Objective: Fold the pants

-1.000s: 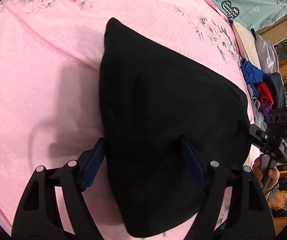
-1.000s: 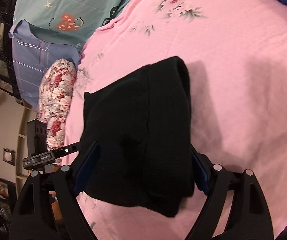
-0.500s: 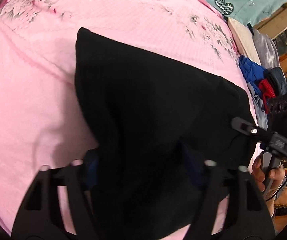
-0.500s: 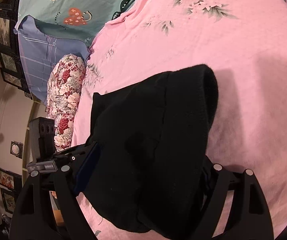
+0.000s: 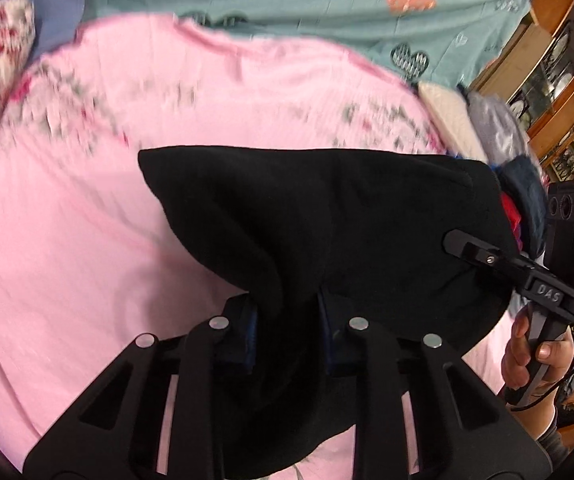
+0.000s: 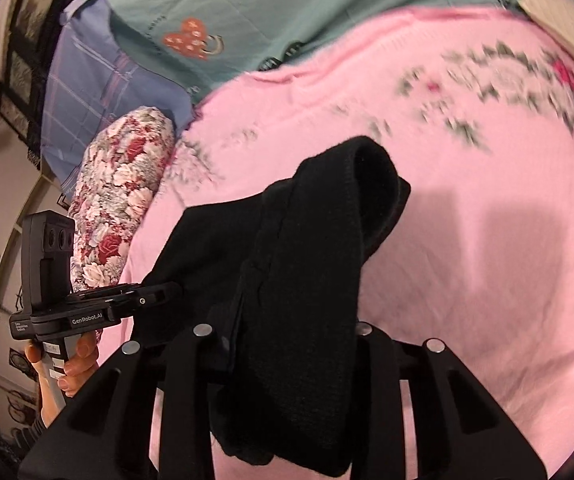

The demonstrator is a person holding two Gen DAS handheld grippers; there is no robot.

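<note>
left gripper (image 5: 287, 312) clamped on pants (image 5: 347, 232) | right gripper (image 6: 287, 340) likely clamped too, pads hidden | risk: thick bundle slipping out, unfolding

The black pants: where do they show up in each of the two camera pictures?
Left wrist view: the black pants fill the centre and lower middle, pinched by the left gripper.
Right wrist view: they hang at centre, bunched in the right gripper.
Shared landmark: the pink floral bedsheet beneath them.
</note>
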